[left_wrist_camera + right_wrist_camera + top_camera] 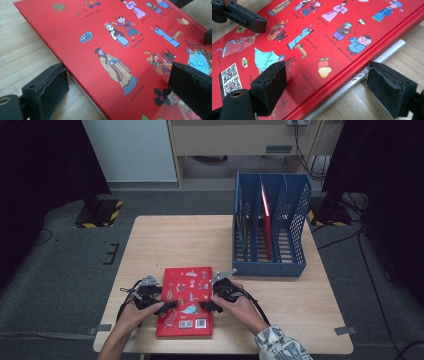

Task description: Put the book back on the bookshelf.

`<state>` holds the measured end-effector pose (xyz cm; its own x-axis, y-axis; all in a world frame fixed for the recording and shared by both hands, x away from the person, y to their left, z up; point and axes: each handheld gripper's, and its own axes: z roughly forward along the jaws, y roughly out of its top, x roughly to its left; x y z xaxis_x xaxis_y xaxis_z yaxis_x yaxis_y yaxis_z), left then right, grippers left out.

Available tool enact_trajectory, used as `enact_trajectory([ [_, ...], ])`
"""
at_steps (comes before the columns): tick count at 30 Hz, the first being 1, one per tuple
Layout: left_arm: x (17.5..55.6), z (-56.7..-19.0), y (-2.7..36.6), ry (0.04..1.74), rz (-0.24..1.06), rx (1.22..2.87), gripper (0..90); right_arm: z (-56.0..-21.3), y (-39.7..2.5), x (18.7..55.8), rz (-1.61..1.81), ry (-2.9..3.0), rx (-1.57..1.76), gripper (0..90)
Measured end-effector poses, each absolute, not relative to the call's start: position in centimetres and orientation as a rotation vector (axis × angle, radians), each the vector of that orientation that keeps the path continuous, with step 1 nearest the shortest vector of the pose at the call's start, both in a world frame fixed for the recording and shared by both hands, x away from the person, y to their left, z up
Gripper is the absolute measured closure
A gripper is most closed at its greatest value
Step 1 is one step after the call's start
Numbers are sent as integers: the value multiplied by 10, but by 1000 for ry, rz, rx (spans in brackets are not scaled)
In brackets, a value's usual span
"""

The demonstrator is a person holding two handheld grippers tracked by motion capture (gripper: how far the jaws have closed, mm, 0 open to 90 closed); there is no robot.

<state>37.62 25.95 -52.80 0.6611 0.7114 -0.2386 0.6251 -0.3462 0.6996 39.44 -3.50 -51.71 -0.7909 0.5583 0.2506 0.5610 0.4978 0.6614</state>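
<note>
A red picture book point(186, 292) lies flat, cover up, near the table's front edge. My left gripper point(165, 308) is open across the book's left edge. In the left gripper view one jaw rests on the wood and the other sits over the book's cover point(120, 47), so the left gripper point(120, 91) straddles the edge. My right gripper point(206, 306) is open across the book's right edge. In the right gripper view, the right gripper point(329, 87) has one jaw over the cover point(312, 32) and the other over the table.
A blue slotted file rack point(292, 220) stands at the back right of the wooden table point(165, 240), with a thin red book point(266, 217) upright in it. The left gripper's jaw point(244, 16) shows far off in the right gripper view.
</note>
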Motion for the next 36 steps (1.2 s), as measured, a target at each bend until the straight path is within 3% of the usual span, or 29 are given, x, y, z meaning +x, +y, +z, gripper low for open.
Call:
enact_trajectory([
  [7,377,-529,261,1039,134,2062,23,-518,-34,396,-1212,-2713,-996,170],
  [9,377,-528,261,1038,143,2066,30,-519,-34,394,-1201,-2706,-1005,123],
  [20,379,-520,259,1038,188,2034,120,-526,-40,400,-1205,-2633,-1025,54],
  [31,382,-519,252,1019,169,2039,174,-530,-39,408,-1282,-2591,-1062,55],
  [36,383,-515,250,999,193,2044,193,-527,-42,409,-1311,-2571,-1104,121],
])
